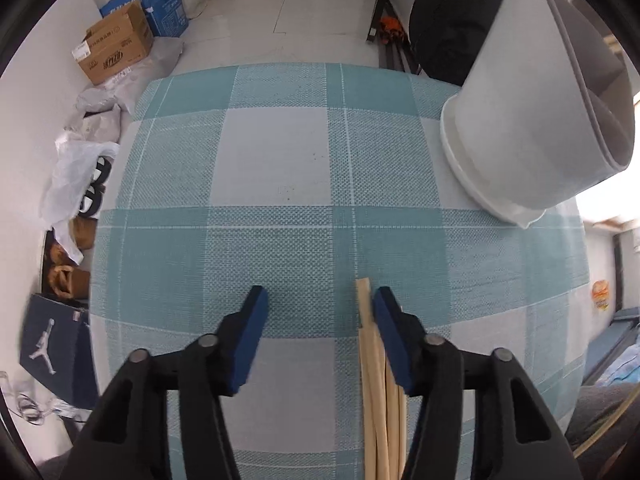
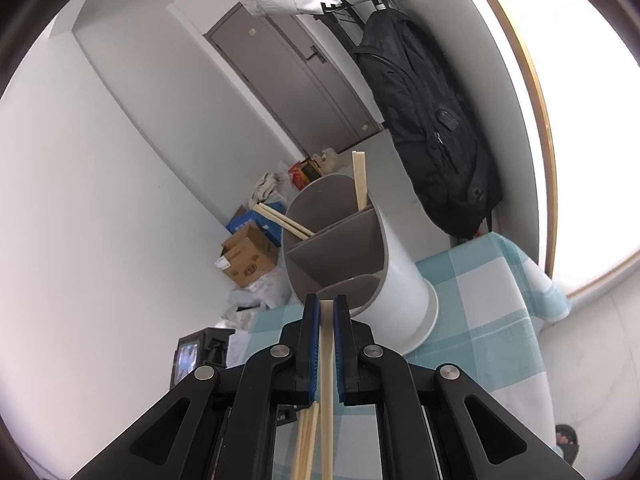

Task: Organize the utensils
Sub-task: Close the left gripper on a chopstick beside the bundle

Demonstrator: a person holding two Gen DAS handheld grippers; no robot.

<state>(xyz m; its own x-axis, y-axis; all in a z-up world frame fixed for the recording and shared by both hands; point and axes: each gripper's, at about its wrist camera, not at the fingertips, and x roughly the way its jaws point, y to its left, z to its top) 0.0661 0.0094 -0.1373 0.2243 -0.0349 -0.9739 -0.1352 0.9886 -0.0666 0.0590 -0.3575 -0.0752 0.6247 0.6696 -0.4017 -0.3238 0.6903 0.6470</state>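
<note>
The right tool (image 2: 326, 306) is clamping a pale wooden chopstick (image 2: 327, 360) between its blue pads, its tip pointing at the near rim of the white utensil holder (image 2: 400, 280). The holder is sitting at the 12 o'clock of this view, tilted in the fisheye, with grey dividers splitting it into compartments. Two of those compartments are already carrying chopsticks: one pair leaning out at 10 o'clock, another standing at 1 o'clock.

The left tool (image 1: 320, 300) is pointing steeply down at the table (image 1: 280, 160), covered in teal check cloth. Its jaws are standing partly apart, with a bundle of loose chopsticks (image 1: 366, 340) lying just inside the right pad; whether that pad is touching them I cannot tell, and the left pad is clear of them.

The step in hand is likely loading the gripped stick into the holder. The next move probably calls for lifting the tip over the rim and aiming it into one compartment before letting go.

The holder is standing near the table's far corner at 2 o'clock in the left view, so a push could shove it off. The cloth at 12 o'clock is offering open room.
</note>
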